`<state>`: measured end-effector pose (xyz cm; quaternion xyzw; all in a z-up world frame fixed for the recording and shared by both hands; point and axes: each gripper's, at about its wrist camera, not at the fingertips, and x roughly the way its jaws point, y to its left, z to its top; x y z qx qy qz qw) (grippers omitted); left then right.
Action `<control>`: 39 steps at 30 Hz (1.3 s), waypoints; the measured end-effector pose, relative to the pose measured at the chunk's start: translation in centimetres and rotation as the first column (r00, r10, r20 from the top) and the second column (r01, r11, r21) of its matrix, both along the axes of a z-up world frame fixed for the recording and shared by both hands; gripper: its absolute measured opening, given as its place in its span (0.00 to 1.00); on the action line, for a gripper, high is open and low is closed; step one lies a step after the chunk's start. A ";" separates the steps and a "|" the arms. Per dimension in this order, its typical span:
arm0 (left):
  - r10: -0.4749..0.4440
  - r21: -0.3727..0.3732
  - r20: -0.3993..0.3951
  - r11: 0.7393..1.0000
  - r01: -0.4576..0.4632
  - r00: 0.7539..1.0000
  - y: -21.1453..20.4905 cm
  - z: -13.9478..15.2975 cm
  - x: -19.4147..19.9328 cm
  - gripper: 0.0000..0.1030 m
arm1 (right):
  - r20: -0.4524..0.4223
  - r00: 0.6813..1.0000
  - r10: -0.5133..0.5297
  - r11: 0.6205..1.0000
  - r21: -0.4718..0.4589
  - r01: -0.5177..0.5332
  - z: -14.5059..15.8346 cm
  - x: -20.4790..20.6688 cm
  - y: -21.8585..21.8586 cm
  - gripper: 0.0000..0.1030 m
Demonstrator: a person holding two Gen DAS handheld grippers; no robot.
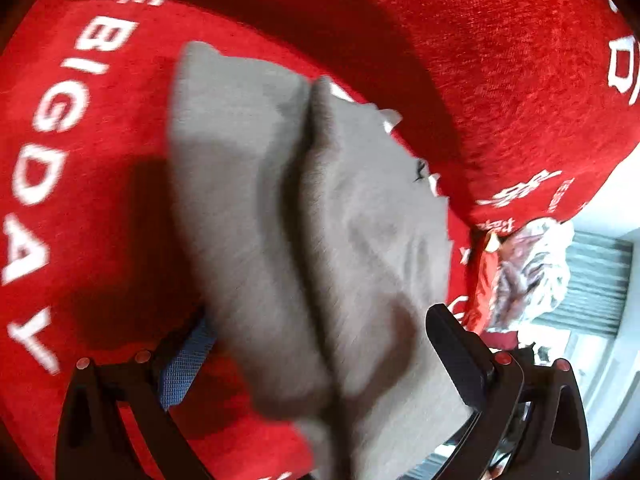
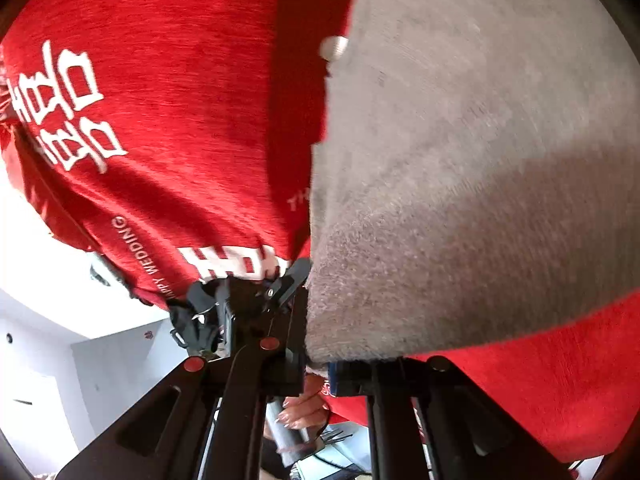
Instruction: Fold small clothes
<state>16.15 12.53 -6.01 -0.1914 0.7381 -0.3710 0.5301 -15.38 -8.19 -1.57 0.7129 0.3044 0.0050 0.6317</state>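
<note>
- Under everything in both views: red cloth with white print, "BIG DAY" in large letters in the left wrist view, Chinese characters and "HAPPY WEDDING" in the right wrist view; rises in a thick red fold along the far side.
- On that red cloth: grey garment, the task's thing, soft and knit-looking, lying in two long lobes side by side with a crease between them; runs from mid-picture down toward the left camera. Fills the right half of the right wrist view, lit above and shadowed below.
- Left claw: fingers spread wide, one with a blue pad at the lower left, the other a black bar at the lower right; near end of the grey garment between them, no pad seen pressing on it.
- Right claw: fingers pressed close together, pinching the near corner of the grey garment where its edge comes down to them.
- Beyond the red fold, at the right of the left wrist view: crinkled clear wrapping over something red and pale, beside a white wall.
- Below the right claw's fingers: a hand with pale painted nails around a grey handle.
- On the garment's edge: small round pale spot, too blurred to name.
</note>
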 end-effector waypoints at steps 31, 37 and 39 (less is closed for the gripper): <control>-0.180 0.273 0.419 0.960 0.066 0.890 -8.9 6.9 -3.7 0.23 | -0.453 0.856 0.250 0.734 -0.488 -0.473 -1.6 4.0 -7.2 0.01; -0.199 0.195 0.493 0.974 0.115 0.847 -14.6 12.4 -6.3 0.23 | -0.430 0.851 0.301 0.746 -0.449 -0.491 -1.7 4.2 -8.4 0.01; -0.214 0.179 0.508 0.974 0.140 0.835 -16.9 13.6 -7.5 0.23 | -0.373 0.880 0.296 0.817 -0.378 -0.435 -1.8 2.7 -10.3 0.01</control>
